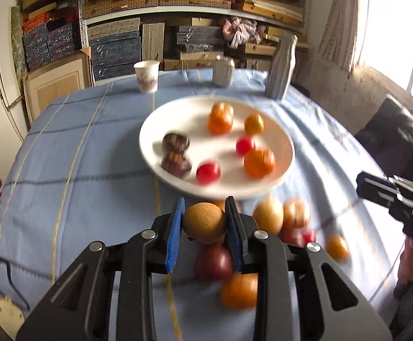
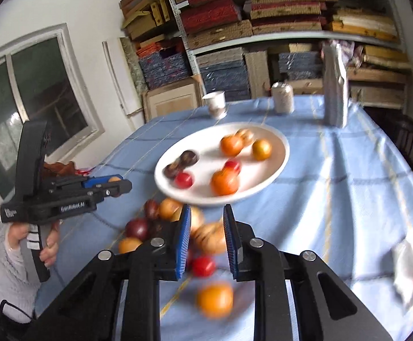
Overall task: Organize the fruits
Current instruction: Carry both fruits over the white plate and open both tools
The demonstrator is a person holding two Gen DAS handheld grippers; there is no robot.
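Between the blue ribbed pads of the left gripper (image 1: pixel 205 207) sits a tan, cork-textured round fruit (image 1: pixel 204 223), clamped at its widest part and held above the blue checked cloth on the surface (image 1: pixel 78 170). It is just short of the white round ceramic plate (image 1: pixel 149 130), which already carries several orange, red and dark fruits.

The right gripper (image 2: pixel 208 213) has its pads drawn close together over the loose pile of mixed fruits (image 2: pixel 161 221). Whether the tan fruit seen in the gap is pinched or lies behind cannot be determined.

Hazards:
- A round fruit gripped on two narrow lines can squirt out if the hand jolts.
- A release over the rim, or onto a fruit already plated, would likely send fruit rolling.
- A right gripper lowered carelessly may scatter the pile. The orange fruit (image 2: pixel 215 299) nearest the edge could then roll off.
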